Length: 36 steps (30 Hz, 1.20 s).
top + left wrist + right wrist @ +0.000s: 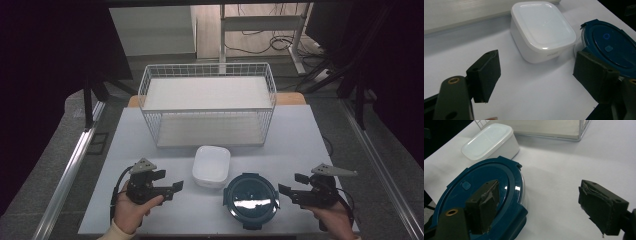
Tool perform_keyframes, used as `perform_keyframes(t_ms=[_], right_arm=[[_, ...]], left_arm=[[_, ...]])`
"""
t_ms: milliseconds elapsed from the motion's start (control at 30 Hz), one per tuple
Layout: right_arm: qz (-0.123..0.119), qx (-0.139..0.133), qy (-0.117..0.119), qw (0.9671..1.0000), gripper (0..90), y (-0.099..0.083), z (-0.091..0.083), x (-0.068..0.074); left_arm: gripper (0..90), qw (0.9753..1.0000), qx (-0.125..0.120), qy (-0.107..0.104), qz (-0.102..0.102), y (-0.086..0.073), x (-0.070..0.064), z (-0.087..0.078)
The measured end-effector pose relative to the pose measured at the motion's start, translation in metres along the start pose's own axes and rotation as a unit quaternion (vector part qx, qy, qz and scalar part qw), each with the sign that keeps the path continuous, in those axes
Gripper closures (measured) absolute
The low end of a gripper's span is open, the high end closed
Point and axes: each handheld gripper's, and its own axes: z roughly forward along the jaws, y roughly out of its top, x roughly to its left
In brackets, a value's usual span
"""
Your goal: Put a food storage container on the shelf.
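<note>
Nothing is lifted yet: both the left claw (176, 186) and right claw (283, 190) gape empty, white box (211, 166) and blue box (250, 199) between them, rack (207, 104) beyond.

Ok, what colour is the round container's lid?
Dark blue lid, clearest in the right gripper view.

no words or numbers are readable; the white container (543, 30) bears a faint mark, too blurred.

Both black grippers, left gripper (169, 185) and right gripper (290, 186), are wearing grey three-cornered plates, brass-ringed screw holes, and trailing black cables; a cream sleeve cuff (114, 231) is showing.
</note>
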Motion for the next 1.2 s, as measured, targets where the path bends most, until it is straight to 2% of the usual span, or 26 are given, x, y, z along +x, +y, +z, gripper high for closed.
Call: perform_keyframes(t_ms=[133, 267, 300, 333, 367, 400, 433, 500, 533, 567, 733, 800, 833, 867, 900, 933, 1000, 1100, 1167, 1200], right_arm=[[0.006, 0.003, 0.005, 1.0, 14.4, -0.002, 0.003, 0.0], [0.016, 0.013, 0.012, 0.9997, 12.1, -0.004, 0.006, 0.002], [0.02, 0.02, 0.014, 0.9995, 10.8, -0.005, 0.008, 0.003], [0.02, 0.02, 0.014, 0.9995, 10.8, -0.005, 0.008, 0.003], [0.026, 0.026, 0.017, 0.9992, 10.1, -0.007, 0.01, 0.004], [0.026, 0.026, 0.017, 0.9992, 10.1, -0.007, 0.01, 0.004], [0.034, 0.026, 0.022, 0.9988, 9.5, -0.008, 0.011, 0.005], [0.04, 0.028, 0.025, 0.9985, 9.2, -0.009, 0.011, 0.006], [0.04, 0.028, 0.025, 0.9985, 9.2, -0.009, 0.011, 0.006], [0.05, 0.032, 0.031, 0.9978, 8.8, -0.01, 0.013, 0.008], [0.06, 0.039, 0.034, 0.9969, 8.3, -0.01, 0.014, 0.013], [0.07, 0.041, 0.037, 0.996, 8.1, -0.011, 0.015, 0.014], [0.087, 0.044, 0.04, 0.9945, 8.2, -0.012, 0.016, 0.014], [0.087, 0.044, 0.04, 0.9945, 8.2, -0.012, 0.016, 0.014], [0.1, 0.045, 0.043, 0.9931, 8.6, -0.012, 0.016, 0.015], [0.1, 0.045, 0.043, 0.9931, 8.6, -0.012, 0.016, 0.015], [0.105, 0.05, 0.044, 0.9923, 8.8, -0.012, 0.018, 0.017], [0.104, 0.052, 0.044, 0.9922, 8.8, -0.012, 0.018, 0.019], [0.103, 0.06, 0.046, 0.9918, 8.7, -0.014, 0.021, 0.02], [0.103, 0.06, 0.046, 0.9918, 8.7, -0.014, 0.021, 0.02]], left_arm=[[20.8, 0.9999, 0.001, -0.001, -0.011, -0.001, -0.002, 0.005], [18.9, 0.9997, 0.011, -0.013, -0.018, -0.005, -0.006, 0.016], [19.2, 0.9993, 0.012, -0.024, -0.024, -0.006, -0.007, 0.019], [19.5, 0.9993, 0.012, -0.024, -0.024, -0.006, -0.007, 0.019], [20.1, 0.9988, 0.015, -0.038, -0.029, -0.006, -0.009, 0.022], [20.3, 0.9988, 0.015, -0.038, -0.029, -0.006, -0.009, 0.022], [20.3, 0.9978, 0.016, -0.053, -0.035, -0.005, -0.011, 0.025], [19.9, 0.9964, 0.019, -0.068, -0.046, -0.005, -0.013, 0.031], [19.2, 0.9964, 0.019, -0.068, -0.046, -0.005, -0.013, 0.031], [18.1, 0.9945, 0.026, -0.085, -0.055, -0.006, -0.017, 0.038], [12.8, 0.993, 0.039, -0.097, -0.054, -0.005, -0.03, 0.05], [12.3, 0.9916, 0.043, -0.106, -0.061, -0.004, -0.035, 0.055], [11.7, 0.9911, 0.045, -0.107, -0.064, -0.004, -0.036, 0.058], [11.7, 0.9906, 0.049, -0.109, -0.067, -0.004, -0.039, 0.062], [11.0, 0.9878, 0.062, -0.122, -0.073, -0.005, -0.046, 0.072], [10.8, 0.9878, 0.062, -0.122, -0.073, -0.005, -0.046, 0.072], [10.1, 0.9856, 0.075, -0.129, -0.08, -0.005, -0.05, 0.08], [8.1, 0.9849, 0.075, -0.127, -0.089, -0.004, -0.053, 0.084], [6.8, 0.9826, 0.081, -0.136, -0.098, -0.003, -0.056, 0.089], [7.1, 0.9826, 0.081, -0.136, -0.098, -0.003, -0.056, 0.089]])
